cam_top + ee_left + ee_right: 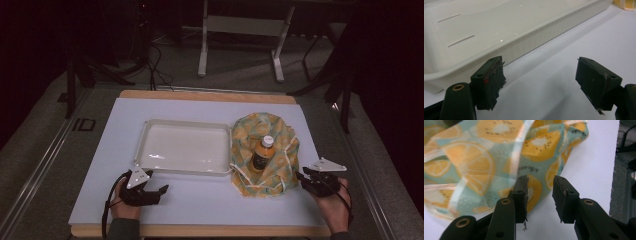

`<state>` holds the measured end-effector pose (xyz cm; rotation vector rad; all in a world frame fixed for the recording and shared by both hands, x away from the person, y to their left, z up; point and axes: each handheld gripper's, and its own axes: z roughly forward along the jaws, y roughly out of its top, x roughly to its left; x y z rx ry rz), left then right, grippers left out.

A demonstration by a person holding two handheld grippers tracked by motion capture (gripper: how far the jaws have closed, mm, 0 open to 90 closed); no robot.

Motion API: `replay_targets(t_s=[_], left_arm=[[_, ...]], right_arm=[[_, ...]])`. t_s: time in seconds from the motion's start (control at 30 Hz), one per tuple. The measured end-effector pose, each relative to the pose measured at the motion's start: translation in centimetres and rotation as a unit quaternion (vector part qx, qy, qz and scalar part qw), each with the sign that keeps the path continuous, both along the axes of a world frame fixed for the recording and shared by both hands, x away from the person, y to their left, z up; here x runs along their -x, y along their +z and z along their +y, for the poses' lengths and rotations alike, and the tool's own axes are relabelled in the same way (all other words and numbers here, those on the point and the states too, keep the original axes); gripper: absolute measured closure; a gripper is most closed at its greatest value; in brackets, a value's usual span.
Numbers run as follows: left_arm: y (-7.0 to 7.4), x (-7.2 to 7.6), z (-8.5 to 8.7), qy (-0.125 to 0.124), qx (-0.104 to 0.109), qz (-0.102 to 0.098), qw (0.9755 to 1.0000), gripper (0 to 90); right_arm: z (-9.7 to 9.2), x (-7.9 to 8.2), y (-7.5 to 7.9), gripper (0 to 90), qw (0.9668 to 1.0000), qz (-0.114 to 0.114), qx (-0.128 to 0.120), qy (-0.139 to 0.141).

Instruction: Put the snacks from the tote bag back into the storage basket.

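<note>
A fruit-print cloth bag lies open on the white tabletop, right of centre, with a drawstring trailing along its edge. An orange-labelled bottle with a white cap lies inside it. My right gripper sits just right of the bag's near corner. Seen in the right gripper view, that gripper is open with a narrow gap and nothing between the pads, the cloth lying just beyond them. My left gripper rests near the front of a white tray, and in its own view it is wide open and holds nothing.
The shallow tray's ribbed wall runs just ahead of the left jaws. The white board sits on a wooden top with an edge close to my hands. Table legs and cables stand on the floor beyond the far edge.
</note>
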<state>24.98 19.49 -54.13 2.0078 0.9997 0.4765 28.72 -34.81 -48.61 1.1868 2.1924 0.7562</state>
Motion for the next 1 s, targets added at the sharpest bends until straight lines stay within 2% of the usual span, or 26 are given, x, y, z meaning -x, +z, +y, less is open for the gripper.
replay_targets(t_s=[0.17, 0.43, 0.7, 0.9, 1.0], left_arm=[[0.0, 0.0, 0.0, -0.002, -0.002, -0.001, 1.0, 23.4], [0.0, 0.0, -0.1, -0.004, -0.003, -0.001, 1.0, 23.5], [0.0, 0.0, -0.1, -0.005, -0.004, 0.0, 1.0, 23.6], [0.0, 0.0, -0.1, -0.006, -0.006, 0.0, 1.0, 23.6], [0.0, 0.0, -0.1, -0.006, -0.007, 0.0, 1.0, 23.7]], right_arm=[[1.0, 0.1, 1.5, 64.7, 0.9994, -0.001, 0.028, 0.021], [2.0, 0.0, 3.0, 64.8, 0.9971, 0.004, 0.059, 0.048], [2.9, -0.4, 4.2, 66.4, 0.9922, 0.018, 0.096, 0.077], [3.3, -0.6, 4.9, 68.1, 0.9894, 0.027, 0.108, 0.093], [3.3, -0.7, 5.2, 70.2, 0.9894, 0.031, 0.1, 0.101]])
